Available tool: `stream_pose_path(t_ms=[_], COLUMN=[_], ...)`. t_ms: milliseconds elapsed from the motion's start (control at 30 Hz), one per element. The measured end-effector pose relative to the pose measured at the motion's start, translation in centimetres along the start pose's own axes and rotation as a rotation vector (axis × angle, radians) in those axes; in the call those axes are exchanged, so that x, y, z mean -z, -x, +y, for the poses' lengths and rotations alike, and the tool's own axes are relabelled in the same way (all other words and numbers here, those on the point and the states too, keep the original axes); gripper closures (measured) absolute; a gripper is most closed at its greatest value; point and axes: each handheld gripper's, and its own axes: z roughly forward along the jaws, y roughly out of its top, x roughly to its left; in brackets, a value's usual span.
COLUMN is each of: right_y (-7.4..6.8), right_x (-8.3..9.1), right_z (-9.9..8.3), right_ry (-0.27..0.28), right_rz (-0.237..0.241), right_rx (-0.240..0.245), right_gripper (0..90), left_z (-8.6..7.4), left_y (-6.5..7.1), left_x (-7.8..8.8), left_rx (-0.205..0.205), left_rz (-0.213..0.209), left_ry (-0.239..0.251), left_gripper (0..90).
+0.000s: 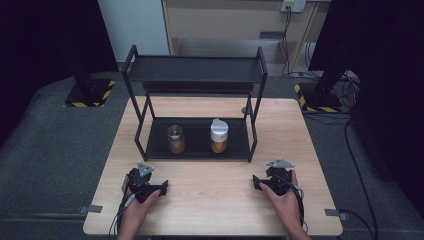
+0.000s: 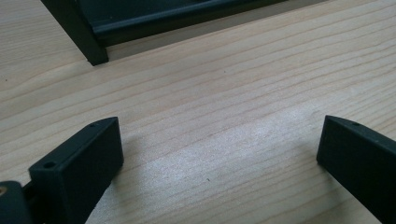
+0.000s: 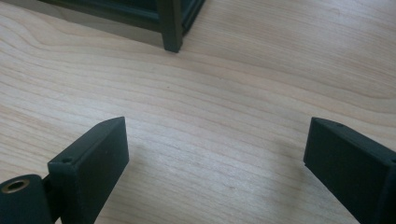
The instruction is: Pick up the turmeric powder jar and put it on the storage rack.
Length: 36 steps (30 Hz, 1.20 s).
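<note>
Jars: we see 2 on the lower shelf of the black rack [image 1: 141,131], a steel-lidded jar [image 1: 175,139] left of a white-capped jar [image 1: 218,136], well apart from both grippers. Our left gripper [image 1: 145,176] and right gripper [image 1: 272,172] hover over the wooden table [image 1: 210,195], jaws wide, nothing between them.

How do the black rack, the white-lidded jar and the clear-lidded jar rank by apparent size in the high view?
1. black rack, by far the largest; it spans both jars.
2. white-lidded jar, slightly taller.
3. clear-lidded jar.
The two jars look close in size and stand about equally far away on the rack's lower shelf, so their order is unsure.
</note>
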Motion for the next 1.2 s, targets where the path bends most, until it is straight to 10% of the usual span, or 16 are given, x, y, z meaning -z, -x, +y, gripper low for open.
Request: stream_pose_path(t_ms=[1200], right_y=[0.85], right_x=[-0.31], right_z=[-0.86], right_ry=[0.01], right_rz=[0.007], right_rx=[-0.027], right_gripper=[3.0], left_z=[-0.02], left_y=[0.07], left_x=[0.01], left_rx=[0.001], left_rz=[0.002], left_ry=[0.0], left_gripper=[0.0])
